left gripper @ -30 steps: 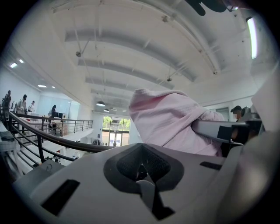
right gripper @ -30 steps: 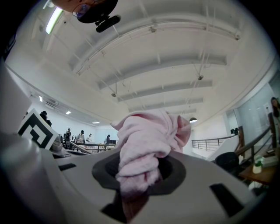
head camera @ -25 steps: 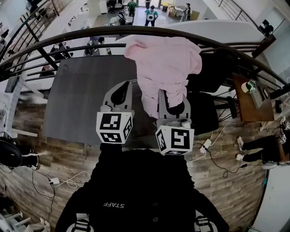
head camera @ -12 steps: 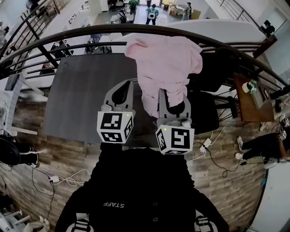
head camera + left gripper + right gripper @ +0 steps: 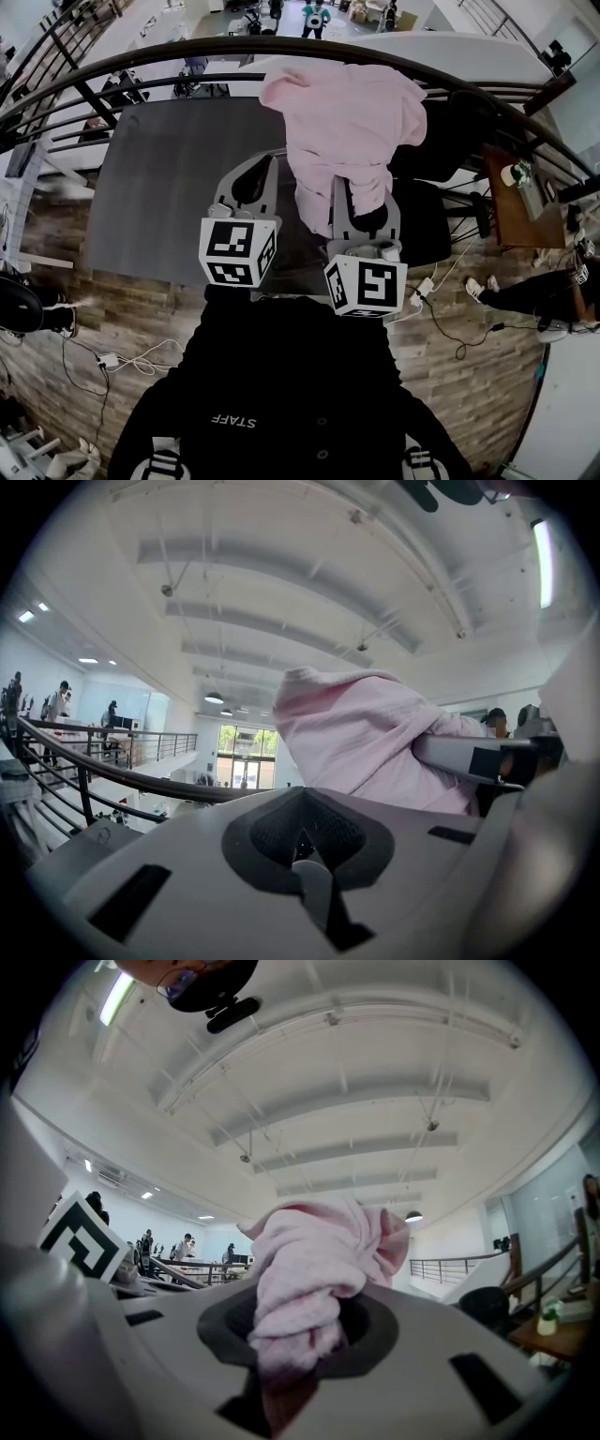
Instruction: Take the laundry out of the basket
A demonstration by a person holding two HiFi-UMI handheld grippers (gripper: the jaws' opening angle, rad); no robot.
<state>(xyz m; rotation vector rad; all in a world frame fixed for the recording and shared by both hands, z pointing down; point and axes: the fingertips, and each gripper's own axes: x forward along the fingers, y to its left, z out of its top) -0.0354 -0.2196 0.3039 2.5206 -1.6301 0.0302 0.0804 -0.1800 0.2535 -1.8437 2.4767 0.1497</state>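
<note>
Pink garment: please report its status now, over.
Right hand-held gripper shut on pink garment. Left hand-held gripper shut, empty. Garment seems draped over railing; nothing else touches it.

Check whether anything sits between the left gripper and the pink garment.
Nothing visible does. The left gripper, jaws together and empty, sits just beside the pink garment, with only open air between them. The right gripper is clamped on its bunched end.
</note>
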